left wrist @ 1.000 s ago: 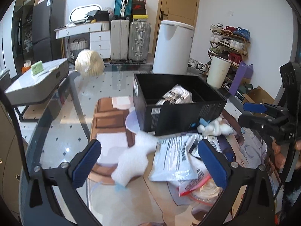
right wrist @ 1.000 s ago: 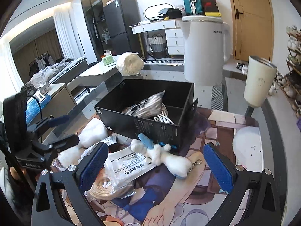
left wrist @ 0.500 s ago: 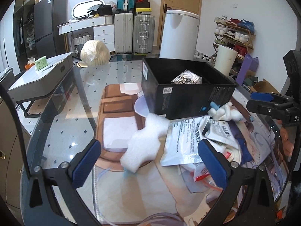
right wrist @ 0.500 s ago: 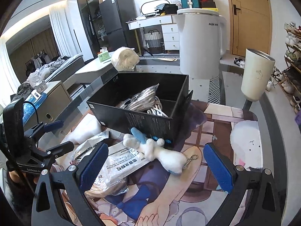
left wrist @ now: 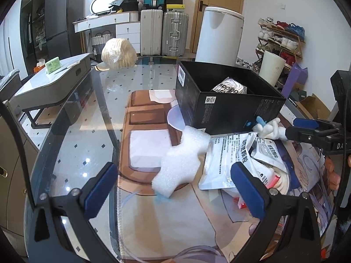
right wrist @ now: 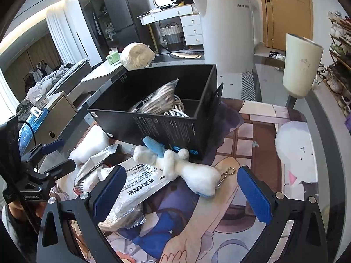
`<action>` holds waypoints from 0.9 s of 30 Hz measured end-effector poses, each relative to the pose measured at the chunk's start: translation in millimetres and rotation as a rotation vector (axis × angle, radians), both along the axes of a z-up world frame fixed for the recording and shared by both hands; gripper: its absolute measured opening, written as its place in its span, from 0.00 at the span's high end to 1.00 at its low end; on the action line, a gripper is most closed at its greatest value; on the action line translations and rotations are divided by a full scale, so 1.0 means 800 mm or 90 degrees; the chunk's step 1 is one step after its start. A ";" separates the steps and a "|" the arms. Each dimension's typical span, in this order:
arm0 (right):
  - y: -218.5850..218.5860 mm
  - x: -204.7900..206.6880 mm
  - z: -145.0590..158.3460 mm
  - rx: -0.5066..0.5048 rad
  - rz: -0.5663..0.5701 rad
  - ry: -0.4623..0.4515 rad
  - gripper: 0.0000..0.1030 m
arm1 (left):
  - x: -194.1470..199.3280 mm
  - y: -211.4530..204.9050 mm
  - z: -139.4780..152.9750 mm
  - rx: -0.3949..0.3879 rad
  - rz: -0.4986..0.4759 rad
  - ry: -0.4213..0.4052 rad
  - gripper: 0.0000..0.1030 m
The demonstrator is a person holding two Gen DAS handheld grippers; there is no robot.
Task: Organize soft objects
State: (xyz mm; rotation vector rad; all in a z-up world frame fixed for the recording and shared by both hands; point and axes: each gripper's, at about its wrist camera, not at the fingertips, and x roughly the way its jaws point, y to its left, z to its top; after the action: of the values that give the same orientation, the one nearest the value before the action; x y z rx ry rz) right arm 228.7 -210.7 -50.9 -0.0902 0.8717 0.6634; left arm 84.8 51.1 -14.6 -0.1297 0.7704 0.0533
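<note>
A black open box stands on the printed mat and holds bagged items. A white foam piece lies in front of it, between the spread fingers of my left gripper, which is open and empty. A white plush toy with blue ears leans against the box wall, just ahead of my right gripper, also open and empty. Plastic packets with printed text are piled between the foam and the plush.
A cream bundle in plastic sits at the glass table's far edge. A white flat plush lies on the mat at the right. A white appliance, a cream bin and suitcases stand beyond the table.
Both grippers have pulled back and risen a little, so the box, foam and plush sit lower and closer to centre. Neither gripper has changed its opening.
</note>
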 end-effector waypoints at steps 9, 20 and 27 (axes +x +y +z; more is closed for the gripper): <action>0.013 0.006 -0.018 0.003 -0.006 0.035 0.01 | 0.001 0.004 -0.001 -0.014 -0.005 0.001 0.00; 0.030 0.015 -0.034 -0.017 -0.042 0.051 0.01 | -0.002 0.008 -0.001 -0.010 0.001 0.001 0.00; 0.038 0.019 -0.036 -0.027 -0.062 0.045 0.01 | 0.000 0.007 -0.002 -0.005 -0.004 0.005 0.00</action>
State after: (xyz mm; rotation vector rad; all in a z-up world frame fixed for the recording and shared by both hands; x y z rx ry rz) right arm 244.3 -180.6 -79.5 -0.0618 0.9531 0.5593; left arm 84.5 56.4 -16.5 -0.1351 0.7786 0.0443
